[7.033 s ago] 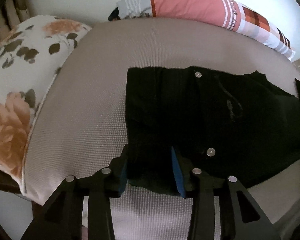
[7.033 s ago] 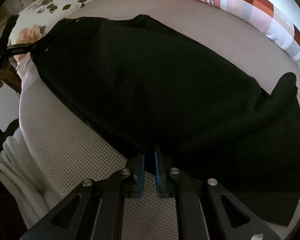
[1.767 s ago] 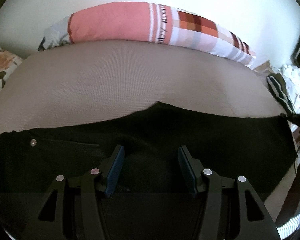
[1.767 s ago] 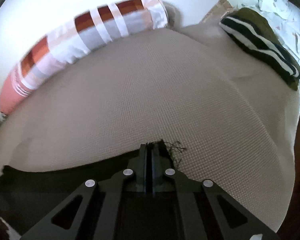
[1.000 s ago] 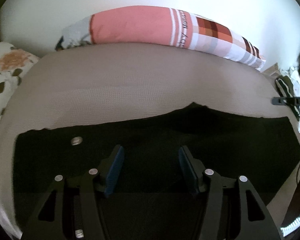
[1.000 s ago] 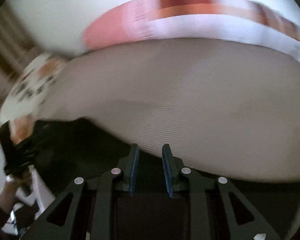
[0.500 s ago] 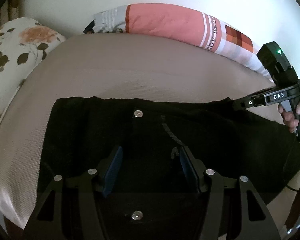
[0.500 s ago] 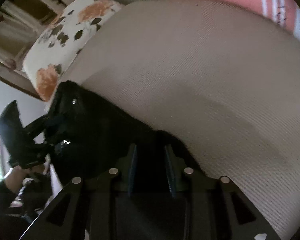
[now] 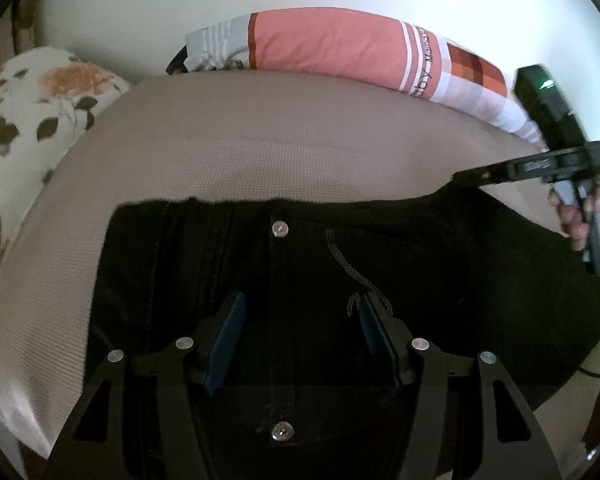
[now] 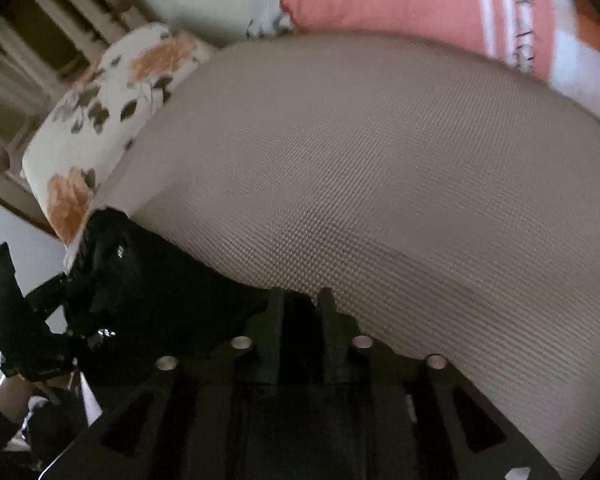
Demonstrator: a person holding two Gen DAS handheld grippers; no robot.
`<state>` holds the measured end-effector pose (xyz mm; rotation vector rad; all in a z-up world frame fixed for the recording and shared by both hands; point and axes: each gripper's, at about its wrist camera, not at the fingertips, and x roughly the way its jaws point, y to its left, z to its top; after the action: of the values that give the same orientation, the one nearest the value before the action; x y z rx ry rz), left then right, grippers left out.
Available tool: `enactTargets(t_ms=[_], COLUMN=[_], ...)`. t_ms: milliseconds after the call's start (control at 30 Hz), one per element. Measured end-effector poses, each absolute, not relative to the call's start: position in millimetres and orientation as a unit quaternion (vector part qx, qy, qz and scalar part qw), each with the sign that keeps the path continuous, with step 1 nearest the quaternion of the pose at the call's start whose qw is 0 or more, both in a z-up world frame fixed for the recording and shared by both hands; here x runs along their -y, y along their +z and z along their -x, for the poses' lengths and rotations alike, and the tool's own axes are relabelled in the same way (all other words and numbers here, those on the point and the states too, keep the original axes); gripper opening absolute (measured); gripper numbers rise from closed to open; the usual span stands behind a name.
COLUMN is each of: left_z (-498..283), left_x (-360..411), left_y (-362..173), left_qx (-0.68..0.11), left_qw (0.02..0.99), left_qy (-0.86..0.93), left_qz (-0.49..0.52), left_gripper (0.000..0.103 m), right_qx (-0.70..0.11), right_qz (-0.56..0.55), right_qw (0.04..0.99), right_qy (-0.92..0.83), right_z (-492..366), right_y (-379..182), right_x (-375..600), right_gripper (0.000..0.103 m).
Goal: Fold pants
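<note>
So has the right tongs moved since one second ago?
Yes. In the left wrist view the right tongs now reaches in over the pants' far edge, below the pink pillow, from the right rim.

right wrist view: motion-blurred throughout, edges soft.
black pants (image 9: 440, 264): lower part hidden behind the left gripper (image 9: 300, 332) frame; right end cut by the picture's edge.
right gripper (image 10: 298, 308): dark cloth between its fingers; whether the pads press it cannot be told.
person's hand (image 9: 584, 220): cut off at the right edge.
striped pillow (image 9: 340, 48): lettering too small to read.
</note>
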<state>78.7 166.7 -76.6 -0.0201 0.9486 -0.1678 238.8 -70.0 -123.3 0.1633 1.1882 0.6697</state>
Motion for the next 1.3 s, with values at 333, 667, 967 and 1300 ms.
enactTargets(t_ms=[333,667,967,1300], left_z=[-101,-144,-165,-145], left_x=[-64,19,15,4], left_y=[-60,-82,-104,-86], left_qx=[-0.404,-0.434,-0.468,-0.475], left_qw=[0.889,0.86,0.857,0.863], left_qy=[-0.209,-0.253,-0.203,-0.165], left_qz=[-0.054,-0.091,-0.075,-0.054], left_gripper=[0.06,0.06,0.061,0.061], right_qx=[-0.524,-0.556,-0.532,-0.521], right_qz=[-0.058,-0.042,-0.051,-0.071], right_qw=[0.837,0.83,0.845,0.851], right_qy=[0.143,0.012,-0.02,0.005], right_z=[-155,-94,-86,-75], right_y=[-84,-128,-141,-136], right_x=[172,247,264,275], right_gripper=[0.029,0.029,0.034,0.036])
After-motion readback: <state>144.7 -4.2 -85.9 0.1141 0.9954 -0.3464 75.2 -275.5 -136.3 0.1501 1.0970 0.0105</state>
